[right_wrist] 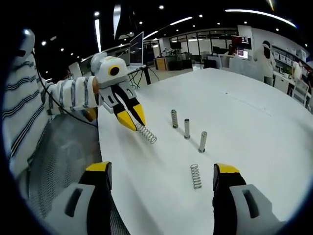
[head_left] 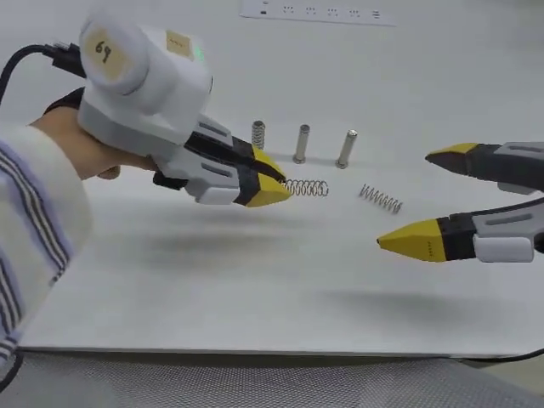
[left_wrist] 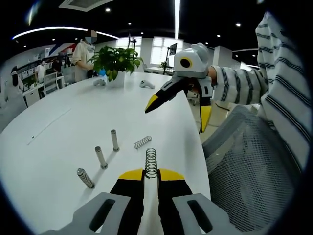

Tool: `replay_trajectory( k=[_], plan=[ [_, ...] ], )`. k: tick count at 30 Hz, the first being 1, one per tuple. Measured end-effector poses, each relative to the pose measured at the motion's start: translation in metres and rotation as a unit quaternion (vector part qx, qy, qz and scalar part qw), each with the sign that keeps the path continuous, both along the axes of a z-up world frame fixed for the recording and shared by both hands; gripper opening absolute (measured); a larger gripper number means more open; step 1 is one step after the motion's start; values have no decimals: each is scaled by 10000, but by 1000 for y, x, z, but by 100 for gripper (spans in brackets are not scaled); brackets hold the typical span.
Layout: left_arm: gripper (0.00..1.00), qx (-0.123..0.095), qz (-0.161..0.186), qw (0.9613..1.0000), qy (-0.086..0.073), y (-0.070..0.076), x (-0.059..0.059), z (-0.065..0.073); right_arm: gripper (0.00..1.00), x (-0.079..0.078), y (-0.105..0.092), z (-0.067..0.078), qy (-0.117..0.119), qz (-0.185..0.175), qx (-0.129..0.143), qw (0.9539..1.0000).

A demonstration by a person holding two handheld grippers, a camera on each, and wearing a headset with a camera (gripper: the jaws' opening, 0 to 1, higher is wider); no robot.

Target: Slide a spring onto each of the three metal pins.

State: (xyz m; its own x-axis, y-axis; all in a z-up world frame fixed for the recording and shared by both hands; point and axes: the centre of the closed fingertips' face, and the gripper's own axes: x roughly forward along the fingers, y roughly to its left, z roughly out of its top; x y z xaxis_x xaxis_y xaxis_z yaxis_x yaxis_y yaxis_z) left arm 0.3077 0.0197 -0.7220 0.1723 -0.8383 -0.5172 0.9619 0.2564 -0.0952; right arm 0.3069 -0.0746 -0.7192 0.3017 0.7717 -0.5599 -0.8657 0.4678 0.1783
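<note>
Spring (head_left: 308,188) held by one end in the shut tips of the left hand-held gripper (head_left: 282,190), sticking out roughly level, just short of the pin row. Right hand-held gripper (head_left: 406,201) hangs with jaws spread wide and empty; a second spring (head_left: 380,199) lies loose on the white surface (head_left: 255,280) ahead of them. Of the three upright pins, the first pin (head_left: 258,125) already carries a fitted spring (head_left: 258,136), while the middle pin (head_left: 302,143) and the end pin (head_left: 347,148) stand bare. Two springs therefore appear left to place. Likely hazards: the held spring must be turned upright before it will drop over a pin, and, gripped at one end only, its free end may sag or sway and miss the pin head. A coil catching on the head could push the pin over if it stands unfixed. The pins stand near one another, so broad jaws may knock a neighbour. Too hard a squeeze could make the spring shoot out of the tips.
</note>
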Motion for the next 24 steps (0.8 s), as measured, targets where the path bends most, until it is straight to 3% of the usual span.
replay_trajectory(
  k=[6, 11, 17, 24],
  plan=[
    [2, -144, 92, 9999, -24, 2, 0, 10, 78, 1, 11, 2, -71, 224, 91, 9997],
    [2, -176, 127, 9998, -53, 3, 0, 13, 76, 0, 21, 0, -92, 453, 13, 9989],
    [2, -213, 107, 9997, -94, 4, -4, 17, 64, 0, 31, -1, -50, 638, 131, 9979],
    [2, -238, 47, 9997, -73, 6, -7, 18, 60, -3, 42, 3, -109, 895, 303, 9955]
  ],
)
